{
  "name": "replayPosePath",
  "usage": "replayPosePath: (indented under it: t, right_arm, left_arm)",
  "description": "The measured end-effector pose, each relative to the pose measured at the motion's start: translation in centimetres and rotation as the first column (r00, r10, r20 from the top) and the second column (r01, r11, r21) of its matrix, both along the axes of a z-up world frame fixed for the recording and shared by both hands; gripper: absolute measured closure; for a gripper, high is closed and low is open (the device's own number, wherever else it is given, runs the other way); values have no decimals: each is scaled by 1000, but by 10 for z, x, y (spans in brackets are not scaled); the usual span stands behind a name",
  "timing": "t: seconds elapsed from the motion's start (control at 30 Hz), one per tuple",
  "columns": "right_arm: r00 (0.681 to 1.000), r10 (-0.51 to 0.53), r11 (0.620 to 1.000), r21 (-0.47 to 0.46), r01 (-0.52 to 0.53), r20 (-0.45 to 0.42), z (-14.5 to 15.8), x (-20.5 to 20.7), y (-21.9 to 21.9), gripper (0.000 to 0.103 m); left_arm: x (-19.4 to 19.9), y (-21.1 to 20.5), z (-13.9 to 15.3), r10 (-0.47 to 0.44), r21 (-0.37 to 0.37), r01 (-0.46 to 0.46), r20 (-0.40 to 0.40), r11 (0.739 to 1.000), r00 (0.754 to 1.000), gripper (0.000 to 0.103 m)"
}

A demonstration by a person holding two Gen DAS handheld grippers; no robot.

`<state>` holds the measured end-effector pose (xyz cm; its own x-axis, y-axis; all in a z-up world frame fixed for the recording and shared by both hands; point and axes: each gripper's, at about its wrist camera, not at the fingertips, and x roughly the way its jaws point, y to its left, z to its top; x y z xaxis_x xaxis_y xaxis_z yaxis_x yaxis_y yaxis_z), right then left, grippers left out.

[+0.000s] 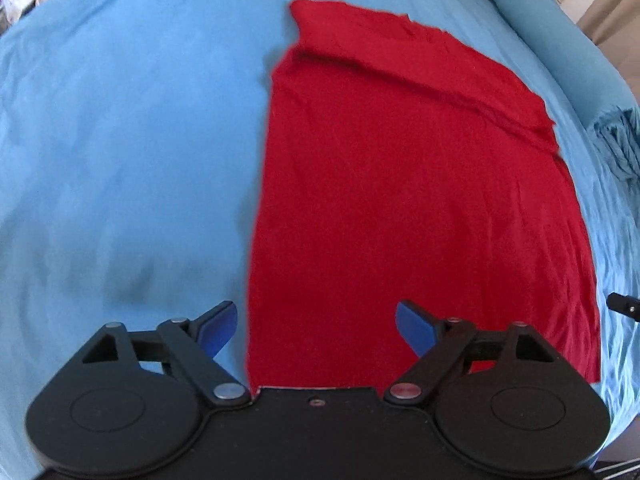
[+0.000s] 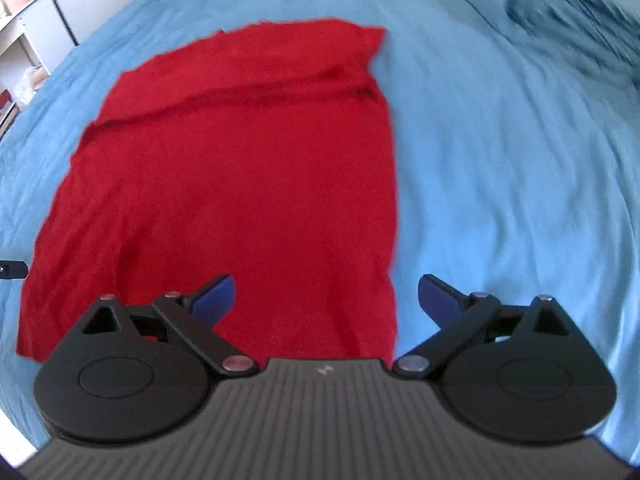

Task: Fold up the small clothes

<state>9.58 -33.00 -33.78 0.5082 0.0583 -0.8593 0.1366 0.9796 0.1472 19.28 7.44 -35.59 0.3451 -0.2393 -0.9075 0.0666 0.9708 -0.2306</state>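
Observation:
A red garment (image 1: pixel 412 184) lies flat on the blue bedsheet (image 1: pixel 120 140), with a folded band across its far end. My left gripper (image 1: pixel 316 330) is open and empty, hovering over the garment's near left edge. In the right wrist view the same garment (image 2: pixel 240 184) fills the left and middle. My right gripper (image 2: pixel 326 300) is open and empty over the garment's near right edge. A bit of the other gripper shows at the frame edge in each view, at the right in the left wrist view (image 1: pixel 624 304) and at the left in the right wrist view (image 2: pixel 12 270).
The blue sheet (image 2: pixel 500 184) covers the whole bed. A bunched darker blue cloth (image 2: pixel 572 12) lies at the far right; it also shows in the left wrist view (image 1: pixel 616 140). White shelving (image 2: pixel 24 36) stands beyond the bed's left side.

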Motion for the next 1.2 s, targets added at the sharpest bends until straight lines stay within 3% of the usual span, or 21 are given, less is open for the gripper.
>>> replayPosePath:
  t: [0.2,0.3,0.47,0.63,0.7,0.83,0.97,1.0,1.2]
  right_arm:
    - [999,-32,997,65,34,-29,-25,-32,-6,0]
    - [999,-26,997,75,29,-29,-31,-45,-9,0]
    - [999,-27,992,123,32,-39,-40,-51,-16,1]
    - [999,-38,988,148,42,-31,-41,-53,-17,3]
    - [999,-43,986,157,47,-30,-41,-54,-17,3]
    - [999,-39,984,171,43,-25,-41,-55,-15,4]
    - [999,-43,983,177,46,-22,-42,-56,-15,5]
    - [999,-45,983,179,48,-21,-42,-57,-16,7]
    - [999,-34,983,182,39,-27,-42,-56,-15,19]
  left_arm:
    - [-41,-1,-15,88,-8,-89,-65,996,994,22]
    - [-55,1,-19,120,10,-119,-51,993,992,22]
    - [-46,16,-32,234,-90,-242,-86,966,968,19]
    - [-36,10,-30,162,-68,-170,-111,983,981,19]
    - [-36,7,-28,147,-46,-152,-108,987,983,30]
    - [-31,7,-30,165,-32,-170,-114,985,980,41]
    - [-34,11,-28,185,-18,-189,-121,982,975,88]
    - [-35,12,-28,187,-29,-192,-127,981,974,92]
    - [-31,-1,-26,144,29,-141,-102,990,984,94]
